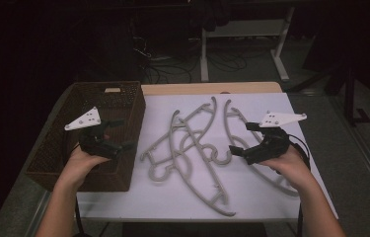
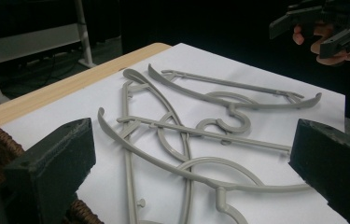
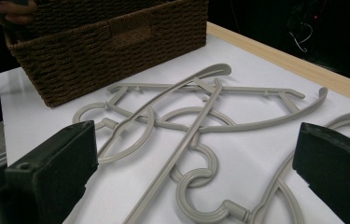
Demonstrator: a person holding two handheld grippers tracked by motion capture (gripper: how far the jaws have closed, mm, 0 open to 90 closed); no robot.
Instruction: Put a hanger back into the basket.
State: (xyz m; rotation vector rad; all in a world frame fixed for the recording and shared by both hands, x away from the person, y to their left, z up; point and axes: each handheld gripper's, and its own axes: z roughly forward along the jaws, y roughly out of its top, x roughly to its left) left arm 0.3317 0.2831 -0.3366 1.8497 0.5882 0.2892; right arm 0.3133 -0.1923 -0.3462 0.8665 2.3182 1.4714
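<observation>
Several grey plastic hangers lie overlapping on the white table top; one more hanger curves along the right side. My left gripper hovers open over the right edge of a brown wicker basket, pointing toward the hangers. My right gripper is open above the right-hand hangers and points left at the pile. In the left gripper view the jaws stand wide apart with nothing between them. The right gripper's jaws are equally wide and hold nothing.
The basket fills the table's left end, its inside dark. A wooden strip runs along the far edge. Behind the table are white desk legs and floor cables. The other hand's gripper appears at the top right.
</observation>
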